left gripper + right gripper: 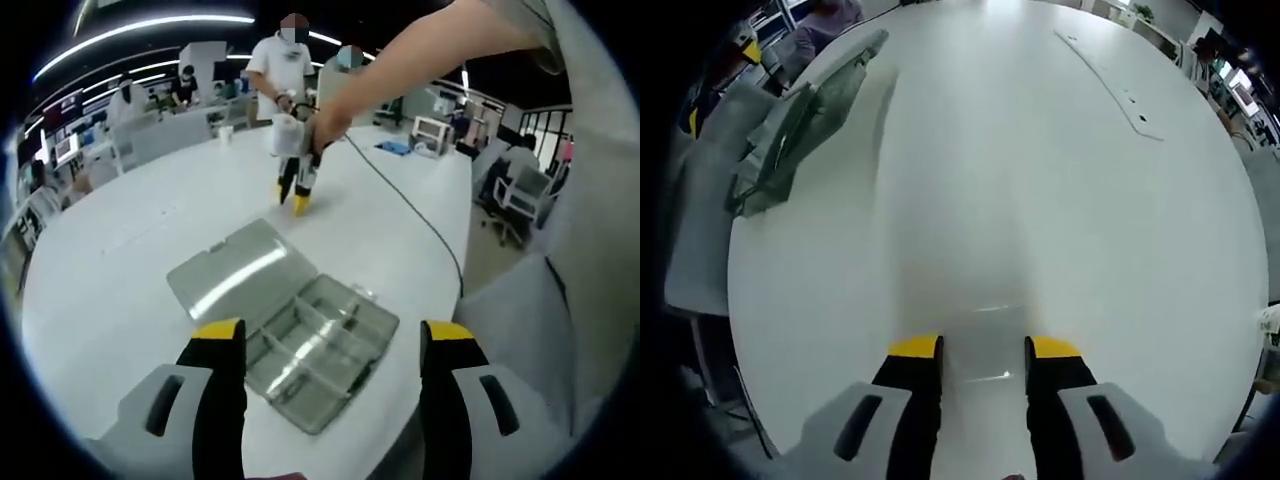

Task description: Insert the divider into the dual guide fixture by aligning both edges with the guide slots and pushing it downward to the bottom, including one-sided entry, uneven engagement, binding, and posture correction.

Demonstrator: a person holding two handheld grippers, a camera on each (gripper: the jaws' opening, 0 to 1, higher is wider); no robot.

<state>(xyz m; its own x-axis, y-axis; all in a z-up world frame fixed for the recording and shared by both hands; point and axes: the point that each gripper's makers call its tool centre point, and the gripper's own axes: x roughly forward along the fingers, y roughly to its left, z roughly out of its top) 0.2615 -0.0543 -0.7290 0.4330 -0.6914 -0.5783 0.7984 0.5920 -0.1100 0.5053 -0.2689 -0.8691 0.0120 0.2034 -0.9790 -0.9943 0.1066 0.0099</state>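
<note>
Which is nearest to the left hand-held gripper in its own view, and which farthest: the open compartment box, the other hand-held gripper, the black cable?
1. Compartment box: between the jaws.
2. Black cable: right, trailing across the table.
3. Other hand-held gripper: beyond, tips down.

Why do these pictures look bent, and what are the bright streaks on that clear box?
Both views come through fisheye lenses, so the white table bulges and its edge curves. In the left gripper view, ceiling lights glare off the clear box's open lid. In the right gripper view, a transparent piece between the jaws glints faintly, and the box at the edge looks smeared.
</note>
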